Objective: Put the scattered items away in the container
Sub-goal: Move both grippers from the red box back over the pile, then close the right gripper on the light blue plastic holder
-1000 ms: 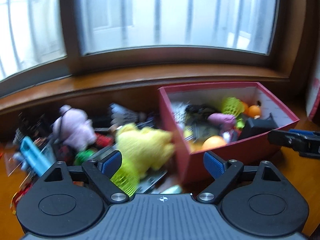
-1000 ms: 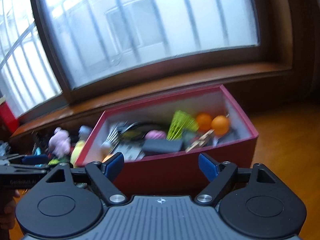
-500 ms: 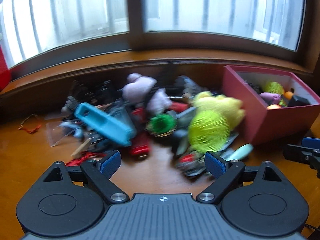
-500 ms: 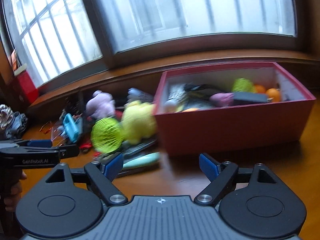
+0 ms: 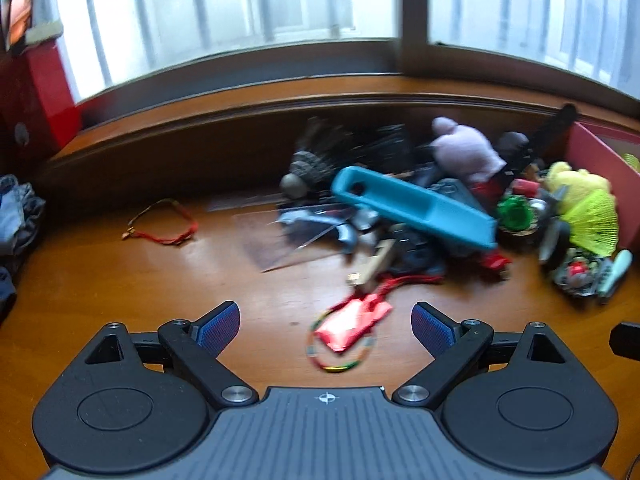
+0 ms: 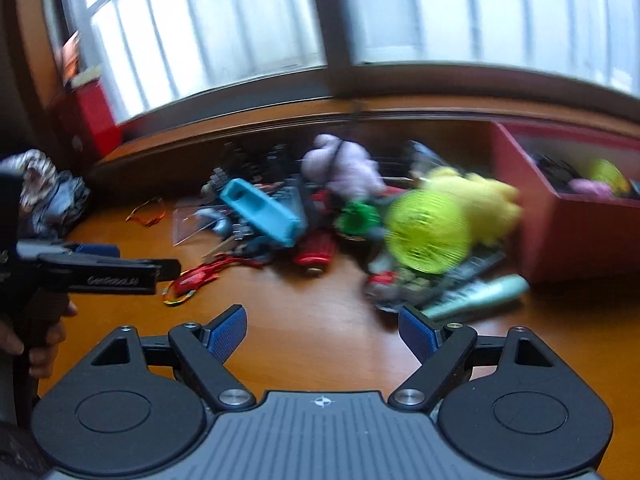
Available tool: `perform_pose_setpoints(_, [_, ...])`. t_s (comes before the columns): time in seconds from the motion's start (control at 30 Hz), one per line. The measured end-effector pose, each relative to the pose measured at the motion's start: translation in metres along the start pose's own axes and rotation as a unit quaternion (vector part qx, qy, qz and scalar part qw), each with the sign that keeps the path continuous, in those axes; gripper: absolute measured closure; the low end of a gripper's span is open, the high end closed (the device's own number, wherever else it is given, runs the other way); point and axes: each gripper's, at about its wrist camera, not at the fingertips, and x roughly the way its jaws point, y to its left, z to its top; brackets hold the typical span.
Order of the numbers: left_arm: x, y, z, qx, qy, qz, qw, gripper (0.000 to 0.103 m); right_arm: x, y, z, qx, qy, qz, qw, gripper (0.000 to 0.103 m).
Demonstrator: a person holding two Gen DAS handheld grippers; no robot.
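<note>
the left gripper (image 5: 325, 326) hangs low over the wooden table (image 5: 120, 280), its blue pads spread wide and holding nothing. just ahead of it, between the pads as that camera sees it, lies a small red pouch (image 5: 352, 322) on top of a thin beaded ring (image 5: 338, 366), with a red cord trailing back toward the pile. it looks like the next pick, though that is only my guess. the pouch seems light and limp, likely to crumple and sag; pinching its bunched middle should hold better than a flat corner. the ring is thin and flat to the table, so it may slip away or stay behind.

the right gripper (image 6: 321, 330) is also open wide and empty, facing the heap. there a teal plastic holder (image 6: 260, 210) looks stiff and light, the yellow plush (image 6: 486, 204) and pink plush (image 6: 344, 166) soft and easy to squeeze anywhere, the neon mesh ball (image 6: 426, 234) springy. the red box (image 6: 580, 232) stands to the right, touching the pile, already partly filled.
</note>
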Motion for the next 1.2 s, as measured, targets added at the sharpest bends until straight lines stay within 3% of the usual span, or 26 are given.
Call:
perform_pose_setpoints(0.47, [0.041, 0.044, 0.006, -0.02, 0.004, -0.01, 0.9997, 0.009, 0.086, 0.076, 0.063, -0.112, -0.01, 0.024, 0.993, 0.031])
perform_pose_setpoints(1.0, [0.072, 0.064, 0.01, -0.035, 0.02, -0.017, 0.999, 0.009, 0.175, 0.101, 0.093, -0.229, 0.021, 0.003, 0.973, 0.036])
perform_pose_setpoints(1.1, [0.074, 0.064, 0.009, -0.036, 0.022, -0.017, 0.999, 0.009, 0.184, 0.099, 0.095, -0.233, 0.031, 0.001, 0.972, 0.041])
perform_pose_setpoints(1.2, [0.075, 0.064, 0.009, -0.038, 0.024, -0.015, 0.9989, 0.009, 0.189, 0.097, 0.095, -0.23, 0.037, -0.001, 0.972, 0.053])
